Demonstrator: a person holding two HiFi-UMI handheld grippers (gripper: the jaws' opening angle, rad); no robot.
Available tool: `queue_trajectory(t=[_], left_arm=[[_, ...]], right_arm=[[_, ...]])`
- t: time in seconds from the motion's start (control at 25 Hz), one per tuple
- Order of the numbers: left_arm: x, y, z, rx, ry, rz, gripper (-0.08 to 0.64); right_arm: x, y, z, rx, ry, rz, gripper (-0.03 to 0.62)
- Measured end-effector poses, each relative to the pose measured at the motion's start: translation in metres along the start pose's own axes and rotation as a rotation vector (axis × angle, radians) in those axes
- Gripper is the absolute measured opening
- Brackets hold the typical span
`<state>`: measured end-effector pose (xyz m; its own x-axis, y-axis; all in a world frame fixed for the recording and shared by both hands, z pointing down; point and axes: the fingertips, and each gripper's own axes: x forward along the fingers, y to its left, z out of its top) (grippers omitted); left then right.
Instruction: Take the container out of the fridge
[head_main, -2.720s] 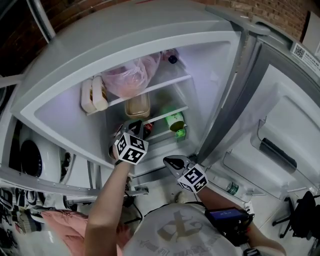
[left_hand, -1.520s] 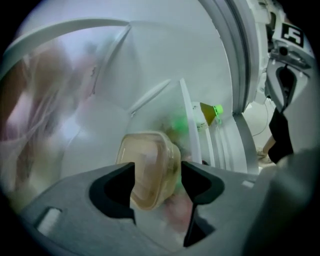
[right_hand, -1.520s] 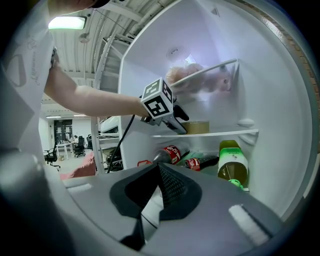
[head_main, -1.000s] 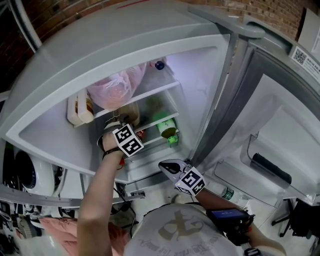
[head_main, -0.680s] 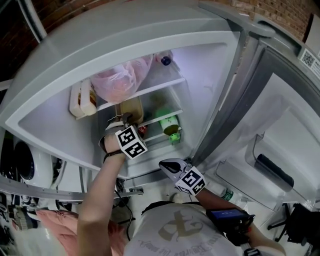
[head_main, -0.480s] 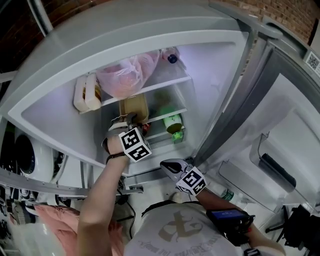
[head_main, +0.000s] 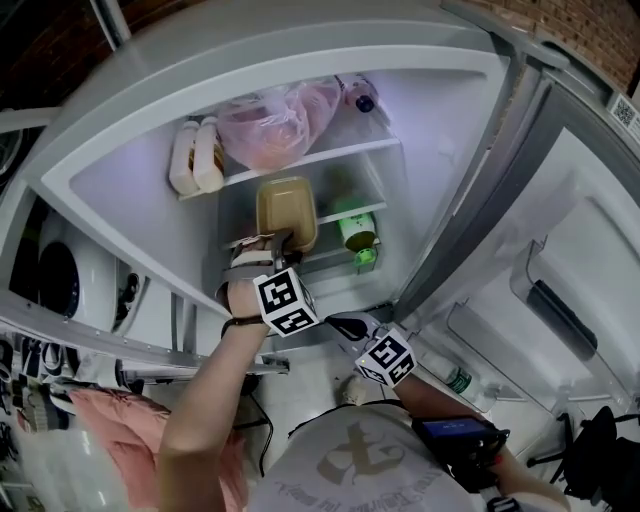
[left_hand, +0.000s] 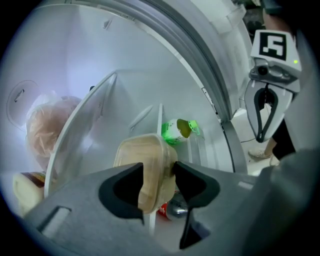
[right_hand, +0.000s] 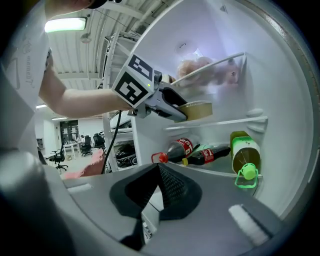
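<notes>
- Firmly, the left gripper (head_main: 278, 240) has its 2 jaws clamped on the near end of the tan rectangular plastic container (head_main: 287, 210), 1 pad on each side.
- That container is inside the open white fridge (head_main: 430, 120) at the middle shelf, below a pink plastic bag (head_main: 275, 125) and near a green-capped bottle (head_main: 355, 230) lying on its side.
- The right gripper (head_main: 338, 322) hangs lower, outside the fridge, jaws pressed together on nothing.

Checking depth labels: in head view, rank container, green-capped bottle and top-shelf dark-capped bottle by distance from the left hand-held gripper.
1. Container: gripped in the left hand-held gripper's jaws, middle shelf.
2. Green-capped bottle: lower shelf, right.
3. Dark-capped bottle: top shelf, back right.
</notes>
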<state>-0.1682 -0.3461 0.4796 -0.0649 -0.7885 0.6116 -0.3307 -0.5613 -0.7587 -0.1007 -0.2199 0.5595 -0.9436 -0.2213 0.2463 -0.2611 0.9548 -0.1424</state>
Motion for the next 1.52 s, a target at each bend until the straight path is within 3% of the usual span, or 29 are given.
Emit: queue_trajectory(t=[0.92,1.52], left_arm=[[-0.111,-0.089,0.004,-0.002,-0.02,0.041,0.206],[-0.181,-0.158,-0.023,-0.046,0.014,0.046,0.206]], right_arm=[[-0.045,0.062,-0.013,-0.021,0.01,0.004,0.008],[-0.064,0.117,-0.022,-0.048,0.02,0.036,0.008]])
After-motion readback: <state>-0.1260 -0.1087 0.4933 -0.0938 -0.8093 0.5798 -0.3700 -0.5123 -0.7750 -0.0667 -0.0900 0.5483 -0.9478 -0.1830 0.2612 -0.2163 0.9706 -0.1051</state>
